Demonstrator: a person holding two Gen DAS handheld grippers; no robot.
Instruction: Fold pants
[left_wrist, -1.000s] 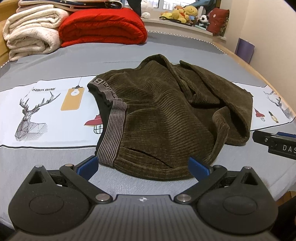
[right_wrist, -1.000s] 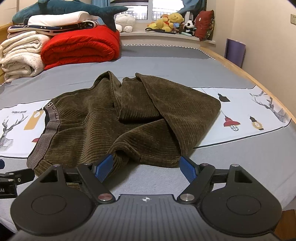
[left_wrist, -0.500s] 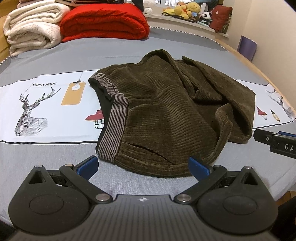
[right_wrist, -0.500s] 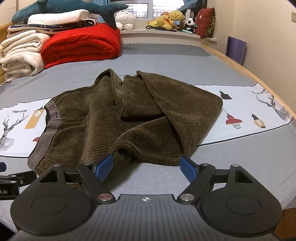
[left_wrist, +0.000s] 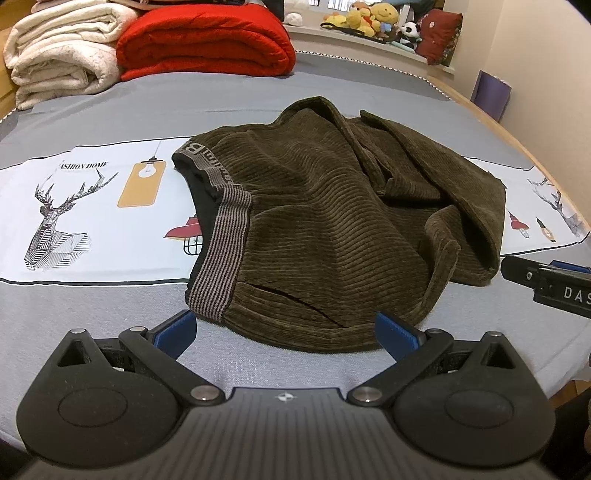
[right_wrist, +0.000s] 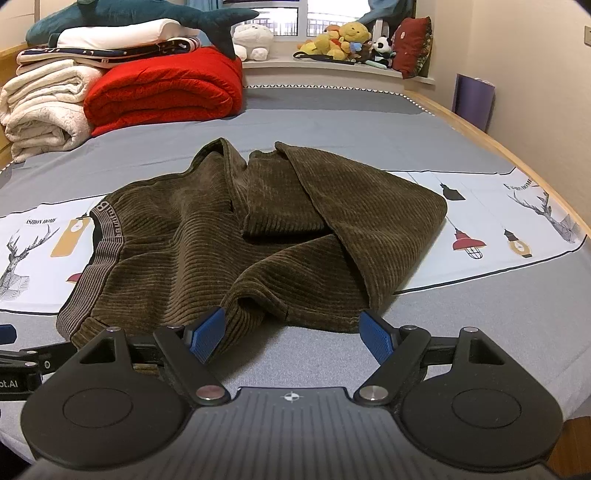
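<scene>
My left gripper (left_wrist: 284, 332) and right gripper (right_wrist: 291, 334) look alike: matte black bodies with ribbed grey centre plates, a small crosshair mark, round discs either side, silver pivot screws, and blue ridged pads (right_wrist: 207, 334). White lettering marks each one's side.

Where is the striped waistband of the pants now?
In the left wrist view, the waistband is at the pants' left end, near the red lamp print.
</scene>
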